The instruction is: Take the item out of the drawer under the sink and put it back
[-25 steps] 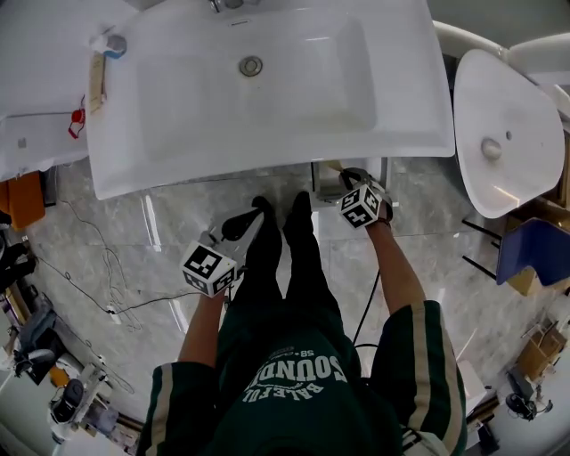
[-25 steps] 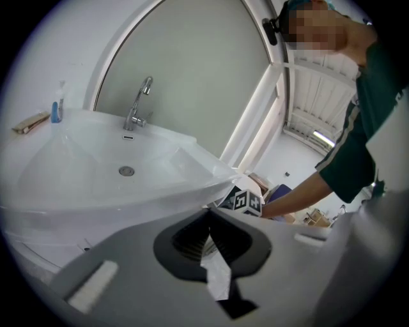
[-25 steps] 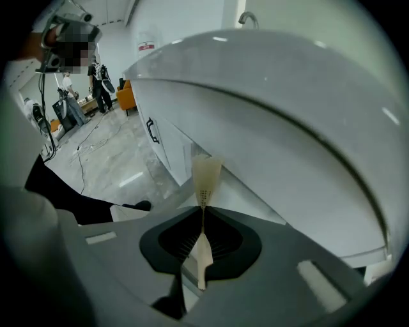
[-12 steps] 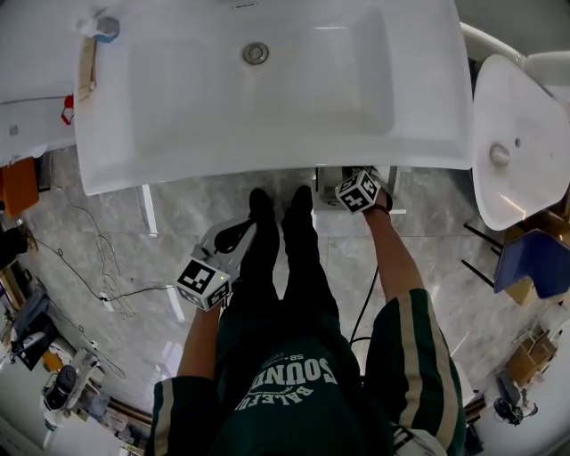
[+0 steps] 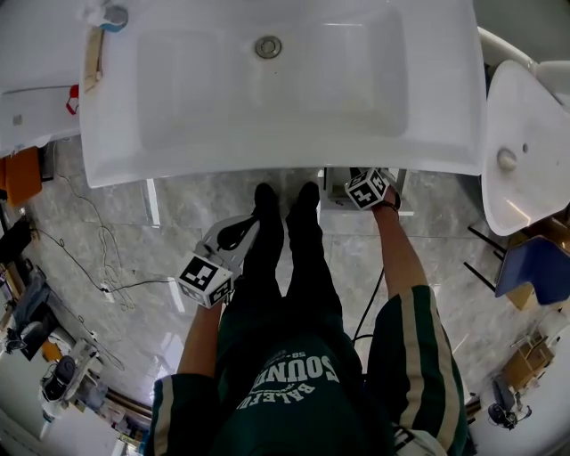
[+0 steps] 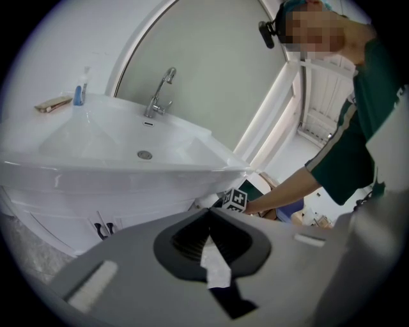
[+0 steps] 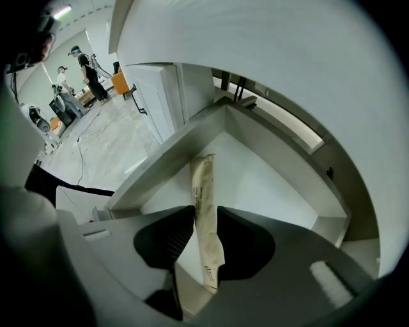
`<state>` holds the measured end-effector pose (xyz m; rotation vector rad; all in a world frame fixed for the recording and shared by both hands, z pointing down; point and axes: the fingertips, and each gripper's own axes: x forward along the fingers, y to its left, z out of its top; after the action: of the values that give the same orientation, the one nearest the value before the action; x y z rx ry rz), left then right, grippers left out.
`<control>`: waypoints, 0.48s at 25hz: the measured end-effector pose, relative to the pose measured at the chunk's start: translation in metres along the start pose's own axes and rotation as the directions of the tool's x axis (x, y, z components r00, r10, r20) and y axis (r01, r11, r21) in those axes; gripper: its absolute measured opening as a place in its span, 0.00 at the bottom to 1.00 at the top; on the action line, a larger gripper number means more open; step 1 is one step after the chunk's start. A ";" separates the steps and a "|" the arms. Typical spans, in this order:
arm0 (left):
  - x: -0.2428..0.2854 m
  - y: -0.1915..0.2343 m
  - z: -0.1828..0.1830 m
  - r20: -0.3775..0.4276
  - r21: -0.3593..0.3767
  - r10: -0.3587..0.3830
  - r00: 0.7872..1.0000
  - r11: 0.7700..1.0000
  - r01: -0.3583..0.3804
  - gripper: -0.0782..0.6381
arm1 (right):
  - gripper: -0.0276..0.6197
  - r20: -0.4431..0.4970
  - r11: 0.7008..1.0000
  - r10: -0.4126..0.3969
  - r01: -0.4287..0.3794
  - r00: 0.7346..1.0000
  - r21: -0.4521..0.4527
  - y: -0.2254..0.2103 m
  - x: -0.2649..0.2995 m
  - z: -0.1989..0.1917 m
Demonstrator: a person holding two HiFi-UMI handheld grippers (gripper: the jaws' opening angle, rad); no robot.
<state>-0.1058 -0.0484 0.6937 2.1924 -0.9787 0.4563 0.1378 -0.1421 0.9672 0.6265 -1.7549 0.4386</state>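
**A:** Where's the item at this second?

**B:** Under the sink [image 5: 267, 169], down in the pulled-out white drawer [image 7: 268, 185]. It's a long beige paper packet [image 7: 202, 182], and it stands between the two arms of the right tongs [image 7: 205, 209]. Its far end reaches toward the drawer's inner corner.

**A:** Clamped tight?

**B:** No. The right tongs have just been opening. They're at a middling gap now, the packet filling the space between the pads, more cradled than pinched.

**A:** How much of that arm can you see from above?

**B:** Only its marker cube [image 5: 368, 189], peeking out just under the sink's front rim, to the right of the drain. The bare forearm runs back from it to a green sleeve with a pale stripe.

**A:** And the other hand?

**B:** The left tongs [image 5: 255, 226] are well out in front of the sink, clear of its rim and over the grey marble floor [image 5: 116, 232]. They hang beside the person's black trouser legs. The tips are pressed together with nothing between them, and they point up toward the sink front.

**A:** Anything on the sink itself?

**B:** A chrome tap [image 6: 161, 92] at the back. At the back left corner there's a blue-topped bottle [image 5: 114, 16] beside a small tan bar.
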 end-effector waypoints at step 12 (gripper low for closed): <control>-0.010 -0.021 0.053 0.064 0.056 -0.058 0.996 0.997 0.054 0.18 | 0.19 0.037 0.999 -0.026 0.024 0.999 0.044 0.015 -0.085 0.005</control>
<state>-0.0947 -0.0704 0.6419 2.2906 -0.9467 0.3913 0.1413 -0.1176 0.8842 0.6906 -1.7754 0.4510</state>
